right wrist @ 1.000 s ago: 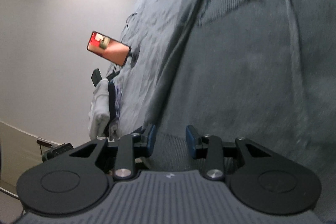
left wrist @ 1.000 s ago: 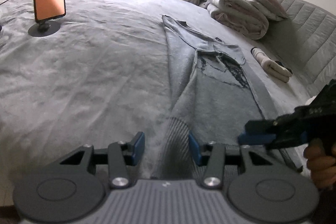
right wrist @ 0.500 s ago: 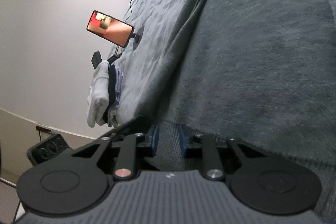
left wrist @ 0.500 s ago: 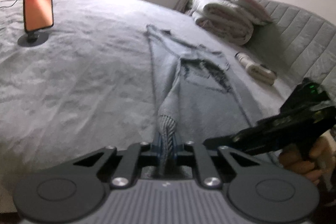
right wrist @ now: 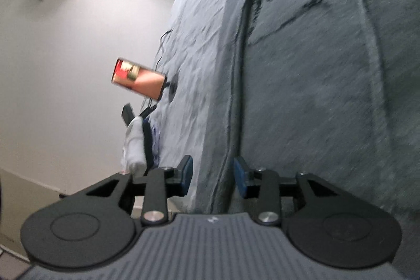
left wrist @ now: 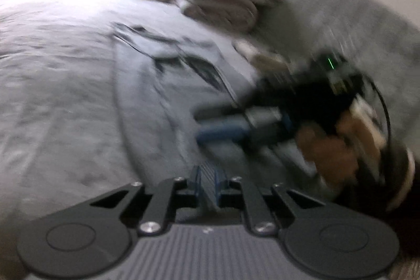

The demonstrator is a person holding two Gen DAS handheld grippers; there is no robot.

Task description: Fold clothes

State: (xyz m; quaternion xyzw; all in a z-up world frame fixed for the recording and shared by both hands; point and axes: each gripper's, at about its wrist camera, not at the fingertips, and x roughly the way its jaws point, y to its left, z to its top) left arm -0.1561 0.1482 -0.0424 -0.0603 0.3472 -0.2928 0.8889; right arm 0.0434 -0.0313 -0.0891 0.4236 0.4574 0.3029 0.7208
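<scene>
1. The left gripper (left wrist: 208,181) has its jaws pressed almost together on the ribbed hem of the grey sweater (left wrist: 183,106), a narrow fold of knit pinched between the blue pads.
2. The right gripper (right wrist: 212,175) has just been opening; its jaws stand apart with the sweater's side edge running between them, and the pads do not seem to press on it.
3. In the left wrist view the right gripper (left wrist: 223,130) sits just to the right, low over the same hem, held in the person's hand (left wrist: 333,146); that view is blurred, so whether its tips touch the cloth is hard to tell.
4. To do this step well, the right jaws should probably close on the hem corner before any lift, so that both corners rise together and the fold comes out square.
5. A level, even pull toward the collar would keep the knit from bunching.
6. The sweater lies lengthwise on a grey bed cover (left wrist: 60,85), collar at the far end.
7. Folded blankets (left wrist: 223,7) are stacked by the padded headboard (left wrist: 328,15).
8. A phone (right wrist: 137,78) on a stand sits near the bed's edge, with a pale wall behind and a window at the far end.
</scene>
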